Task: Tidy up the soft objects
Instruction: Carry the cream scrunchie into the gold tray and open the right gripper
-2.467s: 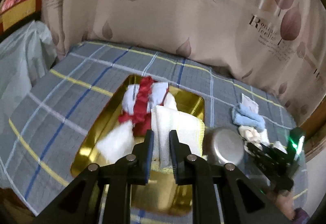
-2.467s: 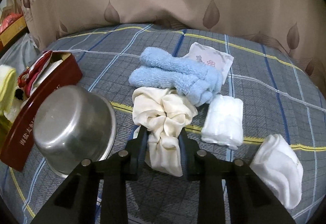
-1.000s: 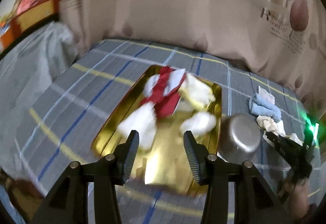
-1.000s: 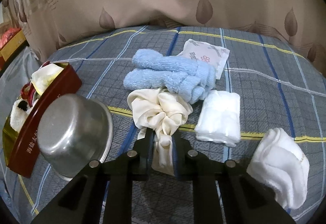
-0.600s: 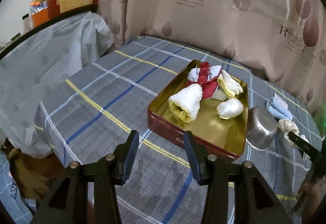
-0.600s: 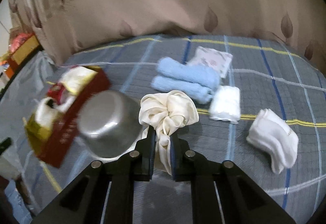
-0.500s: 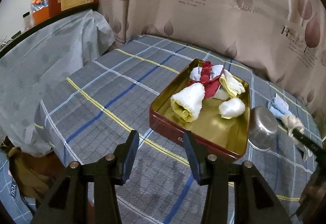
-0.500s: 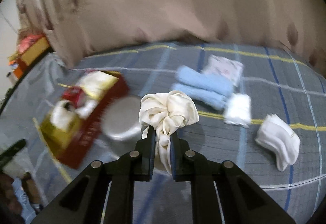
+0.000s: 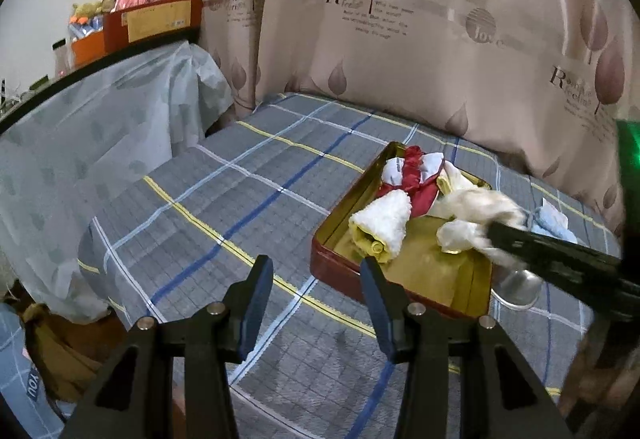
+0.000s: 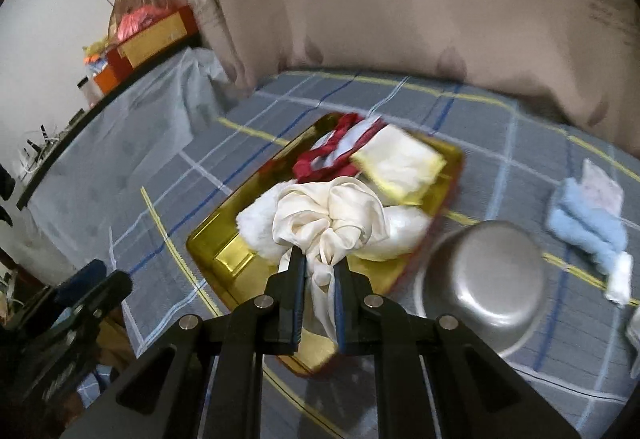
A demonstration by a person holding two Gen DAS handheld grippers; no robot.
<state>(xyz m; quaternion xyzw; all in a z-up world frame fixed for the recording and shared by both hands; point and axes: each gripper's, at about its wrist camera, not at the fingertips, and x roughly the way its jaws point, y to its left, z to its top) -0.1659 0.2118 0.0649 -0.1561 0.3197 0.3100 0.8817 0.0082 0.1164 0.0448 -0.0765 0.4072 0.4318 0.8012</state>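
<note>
The cream satin scrunchie (image 10: 330, 217), light, limp and slippery, hung pinched by its gathered tail in the right gripper (image 10: 318, 281); the left gripper (image 9: 316, 293) gaped wide and empty.

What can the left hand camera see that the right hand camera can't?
Only the left wrist view shows the left gripper from behind, its fingers wide apart with nothing between them. Only the right wrist view shows the whole steel bowl and the right gripper with its fingers shut on the cream scrunchie. Both show the gold tin, the red cloth and the blue towel.
</note>
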